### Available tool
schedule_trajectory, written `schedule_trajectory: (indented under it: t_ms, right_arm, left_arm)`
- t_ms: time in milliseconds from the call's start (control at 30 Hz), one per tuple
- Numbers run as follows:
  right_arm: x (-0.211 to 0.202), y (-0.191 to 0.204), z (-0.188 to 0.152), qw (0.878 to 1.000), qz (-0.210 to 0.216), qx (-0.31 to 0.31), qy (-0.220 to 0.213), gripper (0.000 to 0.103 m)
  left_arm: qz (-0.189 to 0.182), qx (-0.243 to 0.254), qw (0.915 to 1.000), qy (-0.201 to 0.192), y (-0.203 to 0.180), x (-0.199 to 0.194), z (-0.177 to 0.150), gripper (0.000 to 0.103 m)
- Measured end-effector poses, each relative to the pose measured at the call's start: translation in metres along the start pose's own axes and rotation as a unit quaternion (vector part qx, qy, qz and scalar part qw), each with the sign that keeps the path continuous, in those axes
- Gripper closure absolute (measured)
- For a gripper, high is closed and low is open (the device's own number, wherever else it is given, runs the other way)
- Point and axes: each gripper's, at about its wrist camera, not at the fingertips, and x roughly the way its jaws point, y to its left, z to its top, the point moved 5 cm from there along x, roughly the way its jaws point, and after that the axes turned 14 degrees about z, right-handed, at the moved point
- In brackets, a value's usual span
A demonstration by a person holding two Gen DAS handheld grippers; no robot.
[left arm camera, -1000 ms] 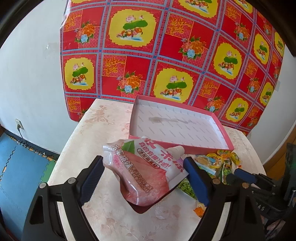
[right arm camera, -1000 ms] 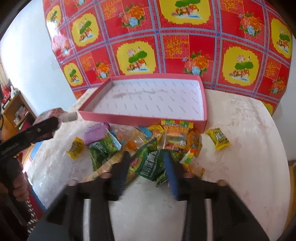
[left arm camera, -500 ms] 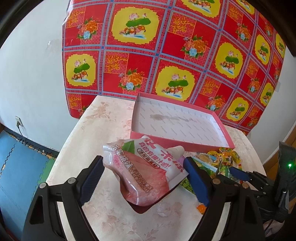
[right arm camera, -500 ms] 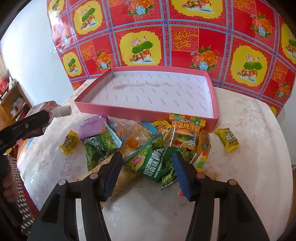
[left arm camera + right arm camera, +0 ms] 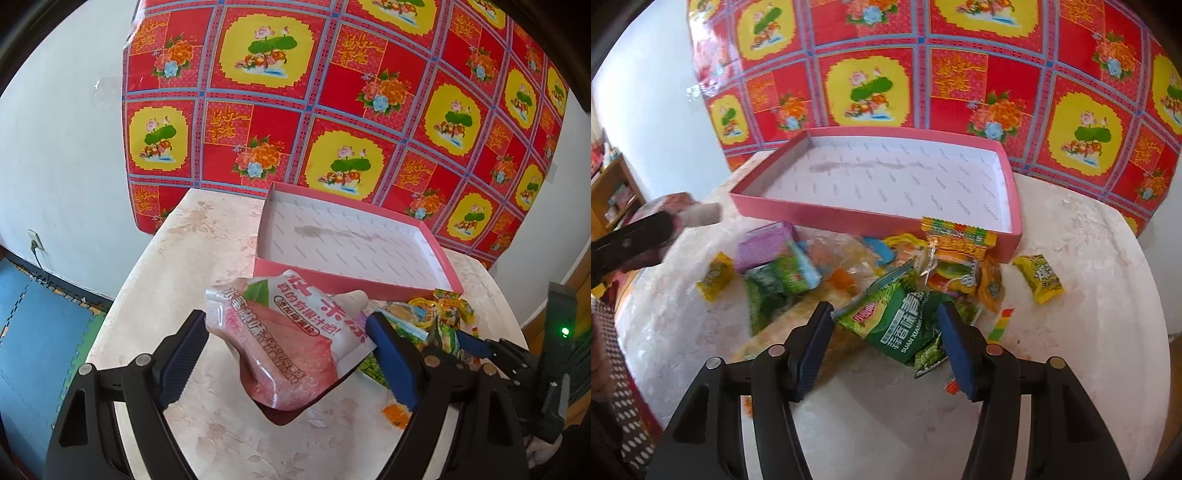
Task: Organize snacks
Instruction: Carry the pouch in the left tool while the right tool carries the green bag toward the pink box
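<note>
Red-and-yellow floral cloth (image 5: 960, 74) hung behind a pale marbled worktop (image 5: 1071, 295); white wall to the left. Pink shallow box (image 5: 1012, 206) sat at the far side, white lining bare apart from a faint smear.

Snack pile (image 5: 886, 266) lay loose against the box's near wall: purple pack (image 5: 761, 247), yellow packets, orange and green wrappers. Left part of the pile blurred in the right wrist view; labels there unreadable. Yellow packet (image 5: 1039, 278) lay apart to the right, near the box corner.

Left hand-held gripper (image 5: 284, 343) carried a pink spouted drink pouch (image 5: 291, 332) above the worktop, short of the box; pouch lay tilted across the gap. Its lower end was hidden behind the gripper, so the contact point could not be seen. Fingers spread wide, yet pouch was aloft: grasp could not be told for certain.

Right hand-held gripper (image 5: 886, 347) was released, blue pads straddling a green snack bag (image 5: 905, 321) at the pile's near edge. Whether the pads touched it could not be told.
</note>
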Motion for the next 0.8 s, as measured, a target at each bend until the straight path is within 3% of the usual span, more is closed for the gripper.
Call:
schedule_trajectory:
  t_ms: [267, 800]
  right_arm:
    - [-0.009, -0.002, -0.002, 1.000, 0.015, 0.018, -0.010, 0.058]
    - [-0.047, 0.014, 0.011, 0.997, 0.061, 0.011, -0.053, 0.058]
  left_arm:
    - [0.000, 0.006, 0.9999, -0.008, -0.001, -0.007, 0.002, 0.013]
    - [-0.003, 0.014, 0.9998, -0.012, -0.009, -0.012, 0.006, 0.013]
